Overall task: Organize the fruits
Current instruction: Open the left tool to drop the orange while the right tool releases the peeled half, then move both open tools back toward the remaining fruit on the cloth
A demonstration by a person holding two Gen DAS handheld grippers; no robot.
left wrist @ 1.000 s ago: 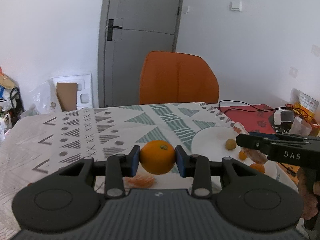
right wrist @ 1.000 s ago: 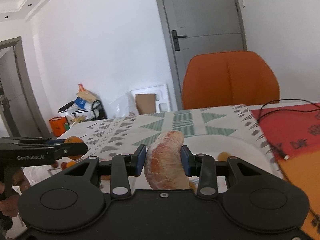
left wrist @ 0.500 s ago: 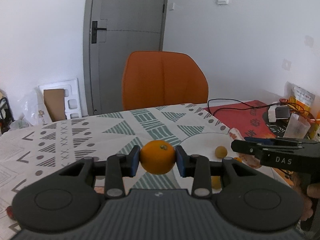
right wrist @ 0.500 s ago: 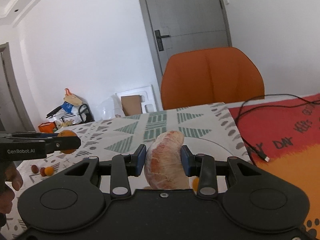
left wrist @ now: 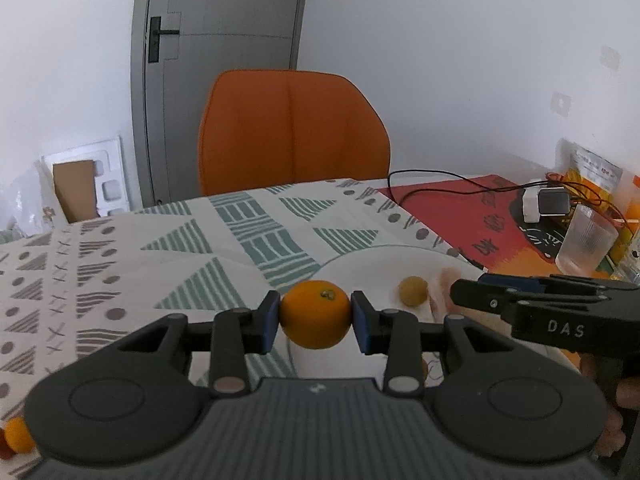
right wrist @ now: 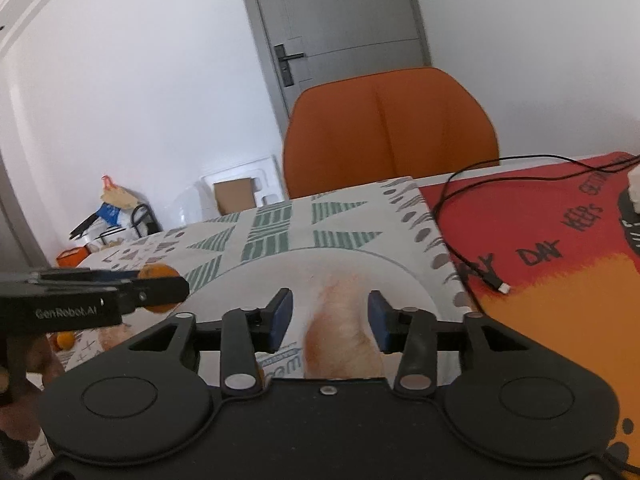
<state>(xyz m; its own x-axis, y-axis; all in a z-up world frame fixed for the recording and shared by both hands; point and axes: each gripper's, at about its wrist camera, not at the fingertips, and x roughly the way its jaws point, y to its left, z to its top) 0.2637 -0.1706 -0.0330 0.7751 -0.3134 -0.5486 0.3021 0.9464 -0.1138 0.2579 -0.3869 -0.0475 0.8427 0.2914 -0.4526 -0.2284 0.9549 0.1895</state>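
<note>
My left gripper point(left wrist: 315, 315) is shut on an orange point(left wrist: 314, 314) and holds it above the near left rim of the white plate point(left wrist: 372, 268). It also shows at the left of the right wrist view point(right wrist: 160, 286). My right gripper point(right wrist: 329, 320) is open over the plate point(right wrist: 256, 280), and a peeled pomelo piece point(right wrist: 342, 332) lies between its spread fingers, touching neither pad. A small yellow-brown fruit point(left wrist: 413, 290) lies on the plate. The right gripper's body point(left wrist: 540, 312) reaches in from the right in the left wrist view.
An orange chair point(left wrist: 292, 128) stands behind the patterned tablecloth point(left wrist: 120, 264). A red mat point(right wrist: 560, 248) with a black cable point(right wrist: 460, 240), a ribbed glass point(left wrist: 584, 246) and a charger point(left wrist: 544, 204) lie to the right. Small fruits point(left wrist: 16, 434) lie at the left edge.
My right gripper opened and let go of the pomelo piece over the plate. My left gripper carried the orange rightward to the plate's edge.
</note>
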